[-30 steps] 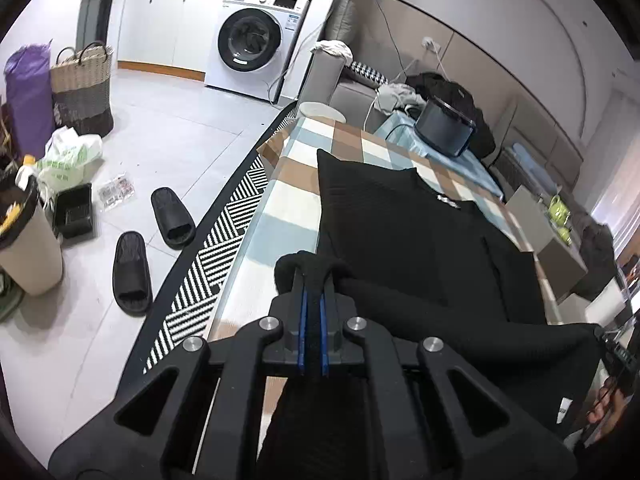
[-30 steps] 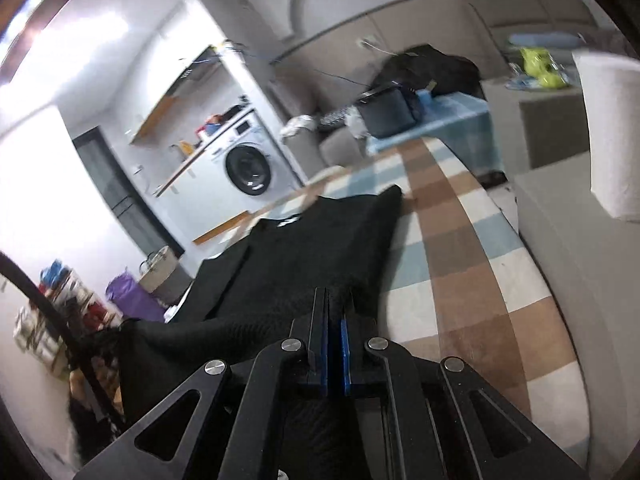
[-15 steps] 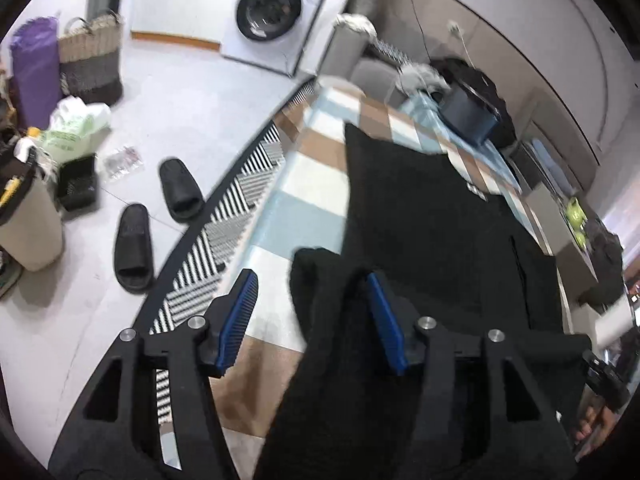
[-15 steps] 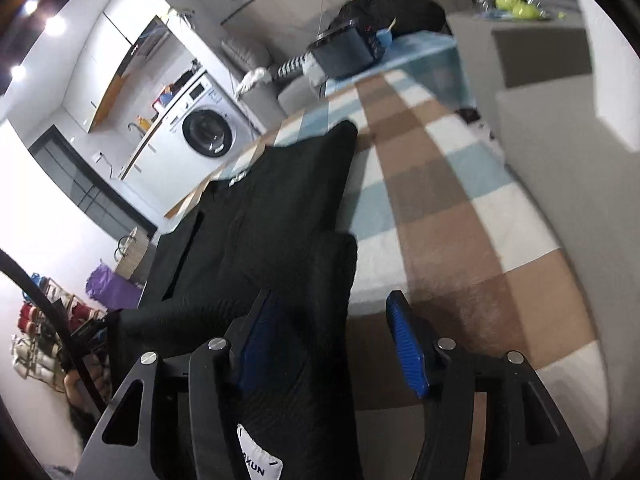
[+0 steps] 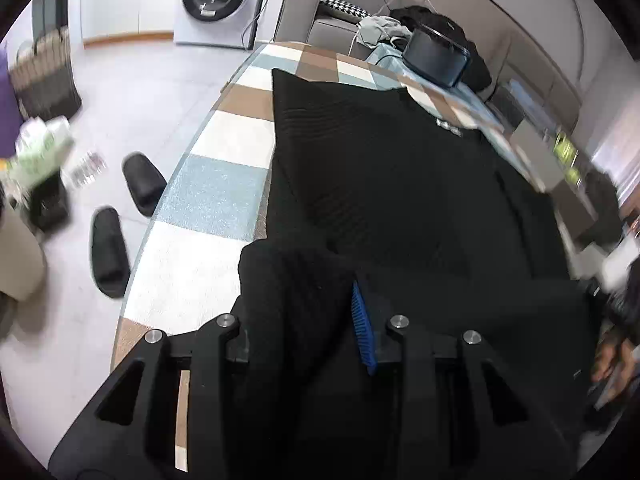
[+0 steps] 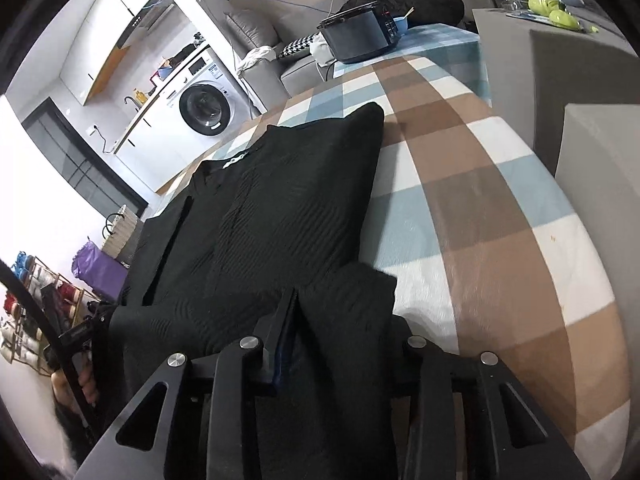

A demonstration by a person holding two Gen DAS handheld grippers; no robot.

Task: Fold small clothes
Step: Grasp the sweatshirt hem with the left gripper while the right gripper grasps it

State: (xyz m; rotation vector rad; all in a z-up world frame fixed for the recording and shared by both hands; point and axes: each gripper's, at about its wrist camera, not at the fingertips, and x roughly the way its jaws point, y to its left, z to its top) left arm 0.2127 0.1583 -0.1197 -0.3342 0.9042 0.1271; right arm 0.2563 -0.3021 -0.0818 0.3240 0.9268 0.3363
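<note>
A black ribbed knit garment (image 5: 380,168) lies flat along the checked tablecloth (image 5: 216,200), its near hem folded up in a thick roll. My left gripper (image 5: 300,304) is at the hem's left corner with its jaws closing. Loose fabric lies between them and drapes over the left finger, and only the right blue pad (image 5: 362,332) shows. In the right wrist view the same garment (image 6: 280,208) fills the middle of the table (image 6: 480,220). My right gripper (image 6: 344,320) is at the right corner, jaws closing, with cloth between them and over the right finger. Neither pair of pads presses the cloth.
Two black slippers (image 5: 142,184) lie on the floor left of the table, near a woven basket (image 5: 44,76). A washing machine (image 6: 204,108) and a black cooker (image 6: 360,36) stand beyond the far end. Grey furniture (image 6: 592,200) borders the right side. A person's hand (image 6: 80,384) shows at lower left.
Both grippers were shut on the hem a second ago, then opened wide; now the jaws stand narrower. Both hands have come down toward the table, and the hem rests on the garment.
</note>
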